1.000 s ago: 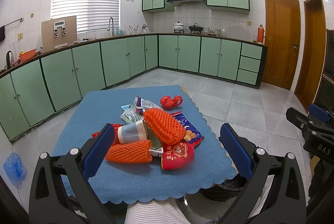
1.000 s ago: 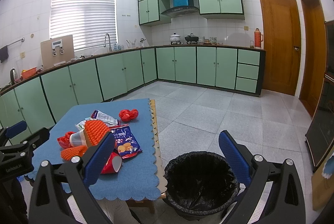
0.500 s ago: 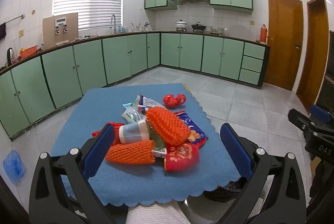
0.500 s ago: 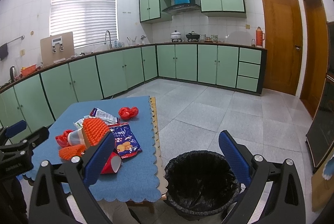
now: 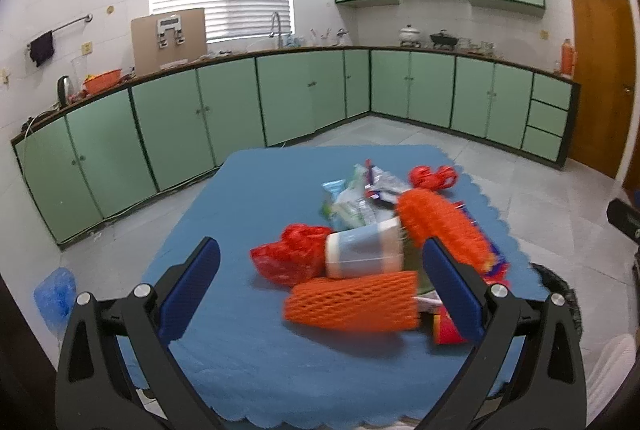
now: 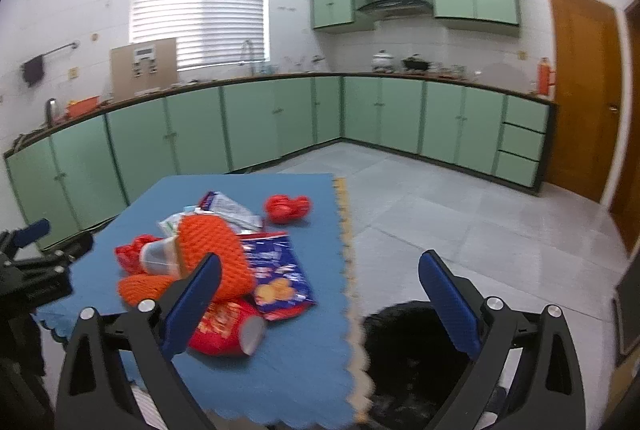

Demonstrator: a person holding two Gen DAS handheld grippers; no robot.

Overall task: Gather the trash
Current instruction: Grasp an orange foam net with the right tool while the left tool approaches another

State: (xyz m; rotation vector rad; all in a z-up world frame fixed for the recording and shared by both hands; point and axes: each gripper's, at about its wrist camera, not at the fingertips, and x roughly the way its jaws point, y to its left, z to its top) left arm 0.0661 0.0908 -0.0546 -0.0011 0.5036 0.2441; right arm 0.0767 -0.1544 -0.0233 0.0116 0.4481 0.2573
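On the blue tablecloth (image 5: 248, 197), a blurred trash pile (image 5: 384, 242) of orange foam nets and wrappers; both grippers spread.

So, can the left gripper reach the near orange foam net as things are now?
Probably yes. The left gripper is open, the orange foam net lies between its fingers at the pile's near edge, and nothing covers it.

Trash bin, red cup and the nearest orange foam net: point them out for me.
Trash bin (image 6: 416, 354): right wrist view, black liner inside.
Red cup (image 6: 224, 328): right wrist view, its printed side.
Orange foam net (image 5: 352, 302): left wrist view, middle of its mesh.
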